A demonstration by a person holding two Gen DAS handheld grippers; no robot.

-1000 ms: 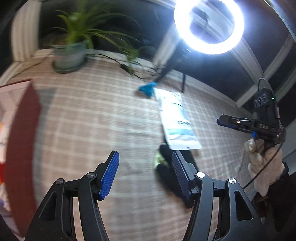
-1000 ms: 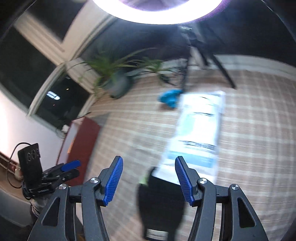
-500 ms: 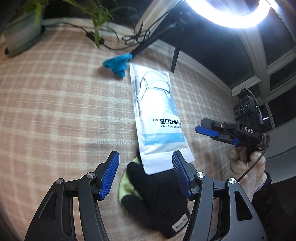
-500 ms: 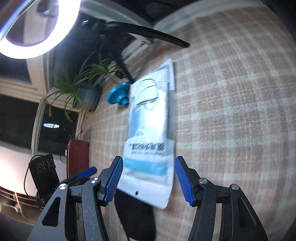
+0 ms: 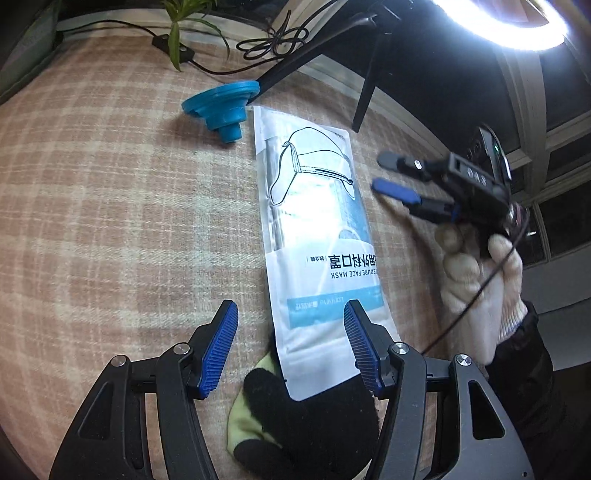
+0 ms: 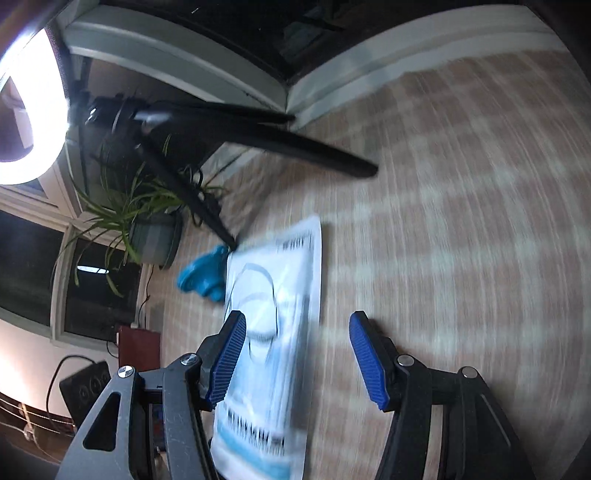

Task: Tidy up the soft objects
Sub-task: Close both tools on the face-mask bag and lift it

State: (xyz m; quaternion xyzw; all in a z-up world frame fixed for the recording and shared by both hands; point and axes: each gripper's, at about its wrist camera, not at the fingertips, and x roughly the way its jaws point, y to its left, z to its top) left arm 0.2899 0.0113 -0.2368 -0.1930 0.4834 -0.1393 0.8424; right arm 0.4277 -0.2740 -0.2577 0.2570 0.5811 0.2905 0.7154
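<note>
A white and blue face mask pack lies flat on the checked cloth, its near end resting on a black glove with a yellow-green cuff. My left gripper hovers open over the pack's near end and the glove, touching neither. In the left wrist view my right gripper is held by a white-gloved hand to the right of the pack, jaws apart and empty. In the blurred right wrist view, the right gripper stands open above the pack. A blue collapsible funnel lies beyond the pack.
A ring light on a black tripod stands at the far edge, with cables beside it. A potted plant and a dark red box sit to the left in the right wrist view.
Both grippers have dropped and moved forward toward the mask pack, which now looms larger. The right gripper has rolled and shifted along the pack, past the glove. Jaw gaps look unchanged.
</note>
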